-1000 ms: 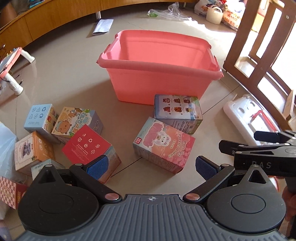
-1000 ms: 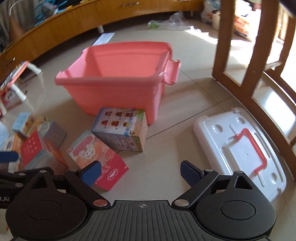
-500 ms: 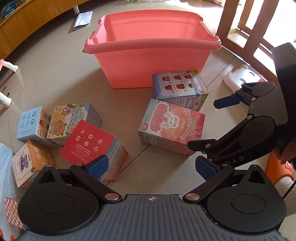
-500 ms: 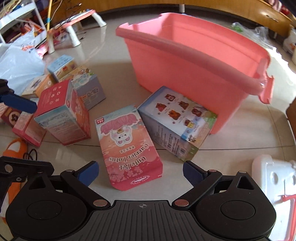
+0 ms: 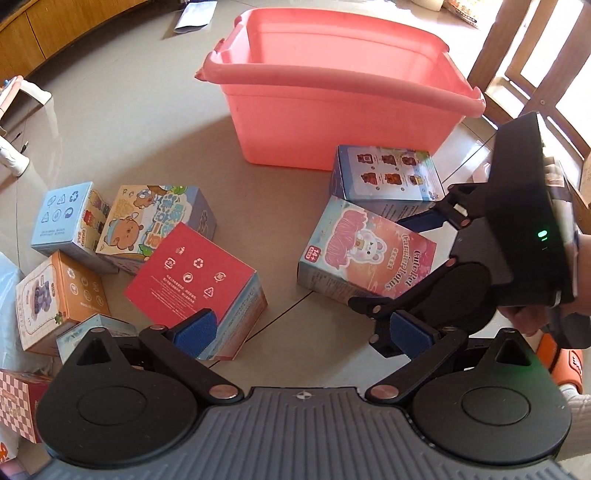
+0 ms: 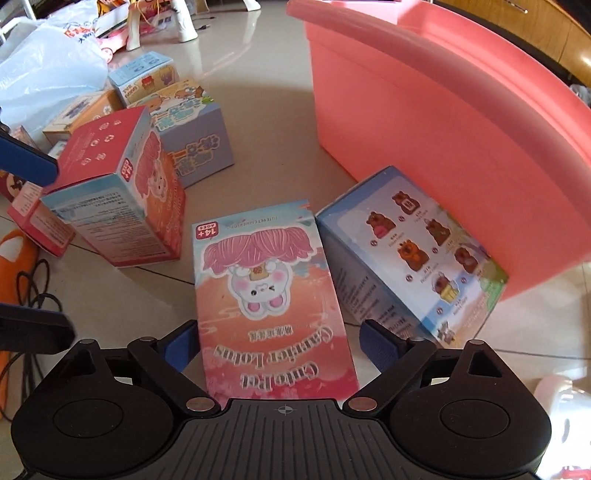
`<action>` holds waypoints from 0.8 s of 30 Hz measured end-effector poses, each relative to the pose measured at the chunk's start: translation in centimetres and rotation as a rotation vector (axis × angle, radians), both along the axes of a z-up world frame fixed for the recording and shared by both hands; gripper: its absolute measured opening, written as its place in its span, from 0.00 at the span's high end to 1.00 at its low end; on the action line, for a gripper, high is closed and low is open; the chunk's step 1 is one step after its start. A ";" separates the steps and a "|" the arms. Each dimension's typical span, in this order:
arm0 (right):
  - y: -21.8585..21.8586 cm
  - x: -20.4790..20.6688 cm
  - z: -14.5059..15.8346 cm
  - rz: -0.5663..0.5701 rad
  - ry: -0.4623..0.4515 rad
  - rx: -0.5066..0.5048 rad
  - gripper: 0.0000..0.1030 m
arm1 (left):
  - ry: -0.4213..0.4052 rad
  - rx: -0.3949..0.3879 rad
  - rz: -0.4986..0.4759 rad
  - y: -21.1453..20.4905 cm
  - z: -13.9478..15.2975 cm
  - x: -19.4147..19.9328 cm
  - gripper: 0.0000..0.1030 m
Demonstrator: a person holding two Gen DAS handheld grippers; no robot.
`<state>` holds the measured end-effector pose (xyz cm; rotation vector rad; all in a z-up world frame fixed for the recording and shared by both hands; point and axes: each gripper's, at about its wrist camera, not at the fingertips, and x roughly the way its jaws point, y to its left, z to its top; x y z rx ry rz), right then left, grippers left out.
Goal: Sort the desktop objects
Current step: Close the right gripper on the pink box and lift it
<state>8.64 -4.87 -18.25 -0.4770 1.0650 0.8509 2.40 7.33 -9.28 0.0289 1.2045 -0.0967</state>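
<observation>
A glossy tiled floor (image 5: 122, 122) holds everything, edged by wooden cabinets (image 5: 66, 26) and a wooden frame (image 5: 517, 48). The pink bin (image 5: 332, 110) stands open; a blue bear box (image 6: 406, 251) lies just beside its wall. The right gripper (image 6: 280, 343) straddles the pink Cute Pet box (image 6: 273, 295), jaws apart and just closing, pads beside its edges. The left gripper (image 5: 303, 332) hangs open beside the red box (image 5: 195, 280). Bare tile lies between the 2 box clusters.
</observation>
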 end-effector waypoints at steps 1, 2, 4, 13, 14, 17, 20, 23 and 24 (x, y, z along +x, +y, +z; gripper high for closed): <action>0.4 0.1 -0.3 0.002 -0.004 -0.014 0.19 | 0.000 0.003 -0.001 0.1 0.1 -0.1 0.01; 0.6 0.1 -0.6 0.008 0.006 -0.031 0.25 | 0.000 0.006 -0.001 0.2 0.1 -0.2 0.01; 0.8 0.3 -1.1 -0.013 0.036 -0.050 0.30 | 0.001 0.012 0.000 0.2 0.3 -0.3 0.01; -1.3 -1.7 -0.2 -0.060 0.012 -0.070 0.33 | -0.017 0.007 0.089 1.4 1.4 -1.0 0.01; -2.1 -1.8 0.3 -0.081 0.005 -0.059 0.33 | -0.024 0.003 0.099 1.4 1.6 -1.0 0.01; -4.2 -2.2 2.1 -0.141 -0.015 -0.026 0.33 | -0.039 -0.007 0.125 1.7 2.2 -1.2 0.01; -6.4 -2.4 4.1 -0.184 -0.041 0.005 0.33 | -0.052 -0.015 0.157 1.8 2.7 -1.4 0.01; -7.9 -2.5 6.4 -0.248 -0.065 0.030 0.33 | -0.067 -0.033 0.188 1.5 3.2 -1.5 0.01; -8.0 -2.5 7.3 -0.274 -0.071 0.038 0.33 | -0.073 -0.037 0.193 1.4 3.4 -1.6 0.01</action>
